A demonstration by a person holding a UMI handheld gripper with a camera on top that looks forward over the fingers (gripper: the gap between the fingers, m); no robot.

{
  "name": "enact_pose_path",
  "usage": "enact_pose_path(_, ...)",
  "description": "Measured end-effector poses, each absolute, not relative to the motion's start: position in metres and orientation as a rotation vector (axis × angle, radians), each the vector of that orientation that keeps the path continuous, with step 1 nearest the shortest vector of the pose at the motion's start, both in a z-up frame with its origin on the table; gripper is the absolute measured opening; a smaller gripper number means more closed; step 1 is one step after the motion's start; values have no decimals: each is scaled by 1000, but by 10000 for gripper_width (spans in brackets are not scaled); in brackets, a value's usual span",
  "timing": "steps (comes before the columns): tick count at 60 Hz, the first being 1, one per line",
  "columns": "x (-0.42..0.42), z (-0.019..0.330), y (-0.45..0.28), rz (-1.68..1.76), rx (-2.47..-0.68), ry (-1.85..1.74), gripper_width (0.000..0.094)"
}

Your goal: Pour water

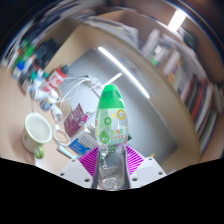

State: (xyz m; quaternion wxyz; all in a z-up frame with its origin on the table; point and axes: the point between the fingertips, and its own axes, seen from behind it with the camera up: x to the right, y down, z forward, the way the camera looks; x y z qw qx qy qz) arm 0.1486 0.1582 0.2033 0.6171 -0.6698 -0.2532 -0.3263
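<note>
My gripper (110,166) is shut on a clear plastic water bottle (110,145) with a green label (111,118) and a green cap end (110,93). Both pink pads (90,159) press on the bottle's clear body at either side. The bottle points away from me, lifted above the table. A white cup (38,127) stands on the wooden table (95,70), to the left of the bottle and below it.
Several small bottles and packets (50,85) lie on the table beyond the cup. A clear glass-like vessel (78,103) stands just left of the bottle. Shelves with books (175,55) line the right side.
</note>
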Motion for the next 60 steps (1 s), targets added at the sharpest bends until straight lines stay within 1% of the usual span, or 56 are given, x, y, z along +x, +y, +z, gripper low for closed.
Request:
enact_pose_path(3,150,180,156,-528,-1612,-409,365)
enact_pose_path(8,159,154,155,-230,-1688,-187,364)
enact_pose_path(10,152,126,156,-131,-1695,-93,362)
enact_pose_path(11,160,128,159,-93,-1733,-83,363)
enact_pose_path(13,165,116,159,-46,-1749,-36,363)
enact_pose_path(15,174,115,164,-19,-1764,-39,362)
enact_pose_path(16,163,91,160,-11,-1721,9,362)
enact_pose_path(17,172,98,161,-13,-1746,-5,363)
enact_pose_path(20,175,87,165,-5,-1756,7,365)
enact_pose_path(35,170,89,160,5,-1666,-35,362)
enact_pose_path(44,174,90,157,33,-1637,13,383)
enact_pose_path(47,175,90,156,39,-1635,26,414)
enact_pose_path(51,175,90,156,35,-1638,17,482)
enact_pose_path(53,175,85,156,33,-1666,11,524)
enact_pose_path(55,177,77,156,28,-1714,14,604)
enact_pose_path(57,177,75,154,36,-1732,23,723)
enact_pose_path(59,179,77,153,45,-1728,37,822)
enact_pose_path(60,181,77,151,47,-1729,46,847)
